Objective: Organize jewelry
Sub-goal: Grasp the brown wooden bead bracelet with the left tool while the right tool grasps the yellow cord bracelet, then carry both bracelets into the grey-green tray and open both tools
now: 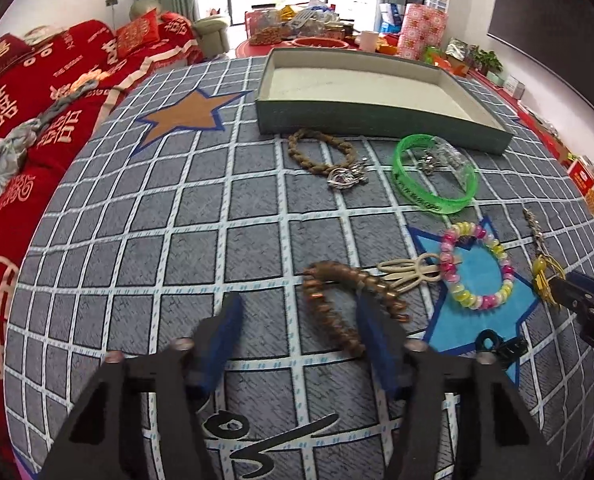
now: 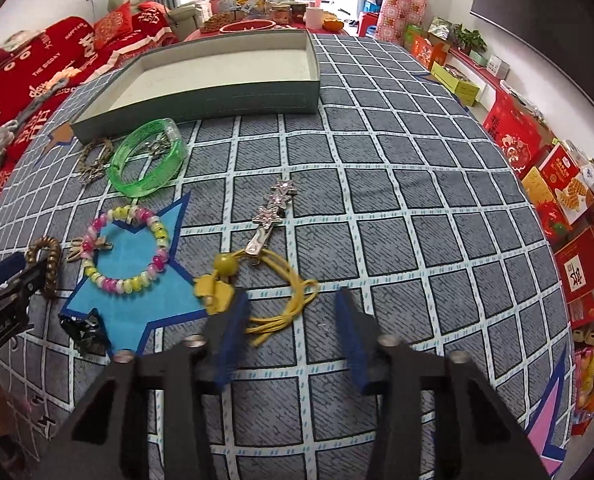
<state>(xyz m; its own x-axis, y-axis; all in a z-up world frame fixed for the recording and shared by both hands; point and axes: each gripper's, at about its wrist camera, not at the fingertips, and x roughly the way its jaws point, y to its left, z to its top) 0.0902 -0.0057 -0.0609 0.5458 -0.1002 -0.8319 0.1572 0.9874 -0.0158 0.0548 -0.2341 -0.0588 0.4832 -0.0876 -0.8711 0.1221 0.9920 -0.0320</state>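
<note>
While red sofas [image 1: 37,92] flank the checked cloth [image 1: 177,220], left hand-held gripper [image 1: 297,312] straddles brown beads [image 1: 337,304] unclamped, right hand-held gripper [image 2: 293,308] likewise over yellow cord [image 2: 289,304].

Matt woven cloth [image 1: 177,216] with printed grid. Glossy translucent green plastic bangle [image 1: 435,178] at two o'clock. Shiny pastel plastic beads [image 1: 477,266] at three o'clock. Dull brown wooden-looking beads [image 1: 337,300]. Matt card tray [image 1: 377,120], twelve o'clock. Glittering metal hair clip [image 2: 271,216].
</note>
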